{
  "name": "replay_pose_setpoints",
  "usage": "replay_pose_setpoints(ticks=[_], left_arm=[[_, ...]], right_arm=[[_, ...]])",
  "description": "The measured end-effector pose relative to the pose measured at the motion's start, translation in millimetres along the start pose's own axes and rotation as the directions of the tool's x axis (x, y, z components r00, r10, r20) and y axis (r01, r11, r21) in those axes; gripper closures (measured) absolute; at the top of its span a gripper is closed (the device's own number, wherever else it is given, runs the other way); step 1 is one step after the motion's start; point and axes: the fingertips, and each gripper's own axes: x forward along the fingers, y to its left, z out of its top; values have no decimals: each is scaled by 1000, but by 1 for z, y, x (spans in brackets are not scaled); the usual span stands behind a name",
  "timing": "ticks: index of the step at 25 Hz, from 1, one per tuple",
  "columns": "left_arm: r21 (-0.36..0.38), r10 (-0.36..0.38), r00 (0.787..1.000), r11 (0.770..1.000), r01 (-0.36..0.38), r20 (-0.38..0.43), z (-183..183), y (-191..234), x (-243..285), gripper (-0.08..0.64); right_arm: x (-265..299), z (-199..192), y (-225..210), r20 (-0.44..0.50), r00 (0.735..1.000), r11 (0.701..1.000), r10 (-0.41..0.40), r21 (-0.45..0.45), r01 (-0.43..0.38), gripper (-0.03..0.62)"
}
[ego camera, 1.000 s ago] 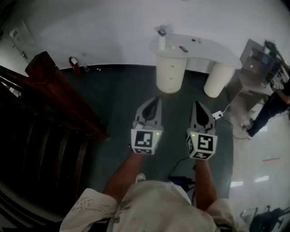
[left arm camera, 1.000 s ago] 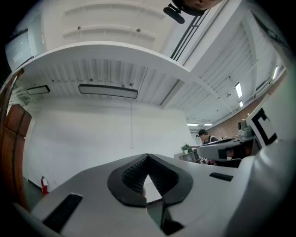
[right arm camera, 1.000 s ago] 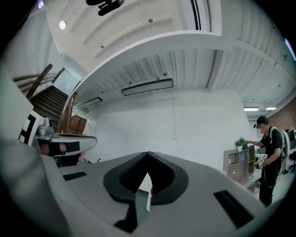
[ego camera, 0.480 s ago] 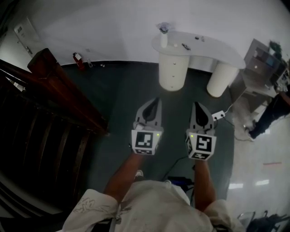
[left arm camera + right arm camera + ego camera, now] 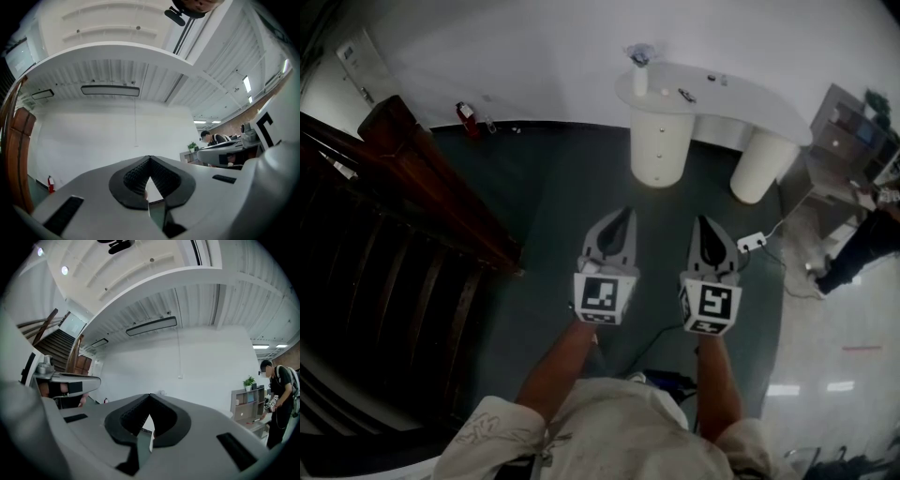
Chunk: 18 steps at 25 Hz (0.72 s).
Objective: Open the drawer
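We see the left hand-held gripper [image 5: 624, 213] and the right hand-held gripper [image 5: 704, 221] as smooth, matt grey plastic shells. Their pads [image 5: 133, 177] are black, finely ribbed and rubbery in look. The marker cubes [image 5: 605, 296] are white with flat black print. The bench [image 5: 750, 98] has a smooth white finish with a faint sheen, and its drawer pedestal [image 5: 659, 145] looks the same. The stair rail [image 5: 431, 187] is dark reddish wood, polished. The floor [image 5: 553, 197] near us looks dull, dark grey-green, while the tiles [image 5: 834, 328] to the right are pale and glossy. The shirt [image 5: 609, 431] is pale cloth.
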Motion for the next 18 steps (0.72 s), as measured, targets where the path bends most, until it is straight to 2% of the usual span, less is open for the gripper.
replay_pose_setpoints(ticks=[8,18], left_arm=[[-18,-16,1000,1000,16,21,-19,35,43,565],[-53,-48,998,997,50,34,-36,130,128,565]], right_arm=[[52,-10,7,-8,1000,1000,-21,-14,21,588],[175,-8,33,-24,998,998,-63,-30,62,588]])
